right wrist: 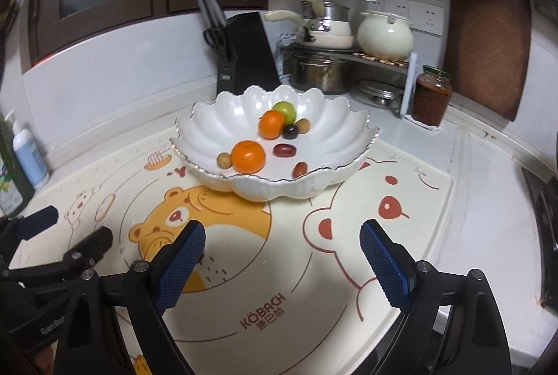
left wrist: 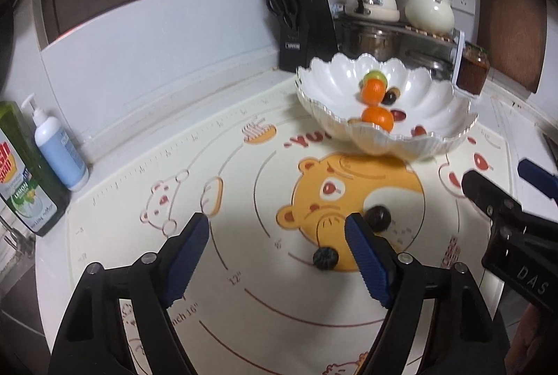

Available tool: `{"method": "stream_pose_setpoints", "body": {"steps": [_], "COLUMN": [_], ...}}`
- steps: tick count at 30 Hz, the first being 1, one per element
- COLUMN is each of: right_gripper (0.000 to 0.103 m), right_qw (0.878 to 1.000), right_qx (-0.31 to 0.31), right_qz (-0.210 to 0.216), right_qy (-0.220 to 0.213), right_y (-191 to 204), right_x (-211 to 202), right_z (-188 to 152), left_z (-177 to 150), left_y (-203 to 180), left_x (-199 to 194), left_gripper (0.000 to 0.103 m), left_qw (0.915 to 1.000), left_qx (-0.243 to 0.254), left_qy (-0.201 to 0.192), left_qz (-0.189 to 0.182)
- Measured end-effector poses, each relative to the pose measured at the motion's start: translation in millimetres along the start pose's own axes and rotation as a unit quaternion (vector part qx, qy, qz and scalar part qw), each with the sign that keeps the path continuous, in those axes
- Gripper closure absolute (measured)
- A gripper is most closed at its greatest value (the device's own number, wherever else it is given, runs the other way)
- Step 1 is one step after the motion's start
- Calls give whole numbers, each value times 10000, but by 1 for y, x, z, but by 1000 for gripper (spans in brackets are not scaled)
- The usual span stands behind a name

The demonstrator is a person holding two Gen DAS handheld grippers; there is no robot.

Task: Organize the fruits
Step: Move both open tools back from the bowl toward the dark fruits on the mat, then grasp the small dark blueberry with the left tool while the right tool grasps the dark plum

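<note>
Both my left tool (left wrist: pixel 277 235) and right tool (right wrist: pixel 282 244) gape empty. The dark fruit (left wrist: pixel 325 258) at my left tool's 1 o'clock could roll off if nudged.

The baking mat (right wrist: pixel 401 270) is showing "KÖBACH" with Chinese characters beneath at lower centre of the right view, and ruler marks "12"" and "16"" in the left view. The green bottle (left wrist: pixel 24 173) at far left is reading "LEMON". The right gripper (left wrist: pixel 516 200) is bearing "DAS".
</note>
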State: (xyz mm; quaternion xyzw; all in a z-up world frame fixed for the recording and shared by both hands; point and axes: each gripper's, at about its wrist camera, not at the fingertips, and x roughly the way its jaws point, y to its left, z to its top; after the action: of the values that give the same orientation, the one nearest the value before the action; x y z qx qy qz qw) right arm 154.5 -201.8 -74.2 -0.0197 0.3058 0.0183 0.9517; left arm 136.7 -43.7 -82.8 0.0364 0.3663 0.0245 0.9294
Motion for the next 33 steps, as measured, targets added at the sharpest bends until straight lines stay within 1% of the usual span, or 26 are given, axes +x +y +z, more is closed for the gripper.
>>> {"method": "stream_pose_setpoints", "body": {"steps": [1,3,6,10,12,16,18,24,27,31,33], "right_gripper": [15,20,21,21,25,28,28,28,29,29,31], "right_qw": [10000,9999,9996,9992,9990,9977,9967,9913,9887,9846,9803], "right_qx": [-46,-118,-175,-228,-256,-409,-526,-901,-1001,-1044,-1132], "right_qz": [22,78,153,235,284,420,490,762,906,1162,1361], "right_qy": [20,61,136,218,247,330,374,580,658,780,879], "right_y": [1,3,3,5,6,12,15,26,29,29,31], "right_x": [1,4,8,14,17,23,26,40,47,55,59], "right_z": [0,-1,-2,-2,-2,-2,-2,-5,-6,-6,-6], "left_z": [-2,-5,-8,-12,-15,-19,-21,-24,-24,-26,-26], "left_y": [0,-3,-7,-10,-13,-16,-15,-14,-15,-19,-21], "left_x": [1,3,5,9,12,18,20,25,27,30,32], "left_gripper": [26,30,31,37,39,40,42,43,43,43,43], "left_qw": [10000,9999,9998,9996,9995,9991,9991,9984,9980,9974,9971], "left_qx": [5,34,82,103,107,37,-42,-243,-363,-432,-438], "left_qy": [40,92,126,203,266,378,392,505,522,582,617], "left_qz": [-42,-78,-102,-140,-161,-169,-148,-123,-42,-40,-26]}}
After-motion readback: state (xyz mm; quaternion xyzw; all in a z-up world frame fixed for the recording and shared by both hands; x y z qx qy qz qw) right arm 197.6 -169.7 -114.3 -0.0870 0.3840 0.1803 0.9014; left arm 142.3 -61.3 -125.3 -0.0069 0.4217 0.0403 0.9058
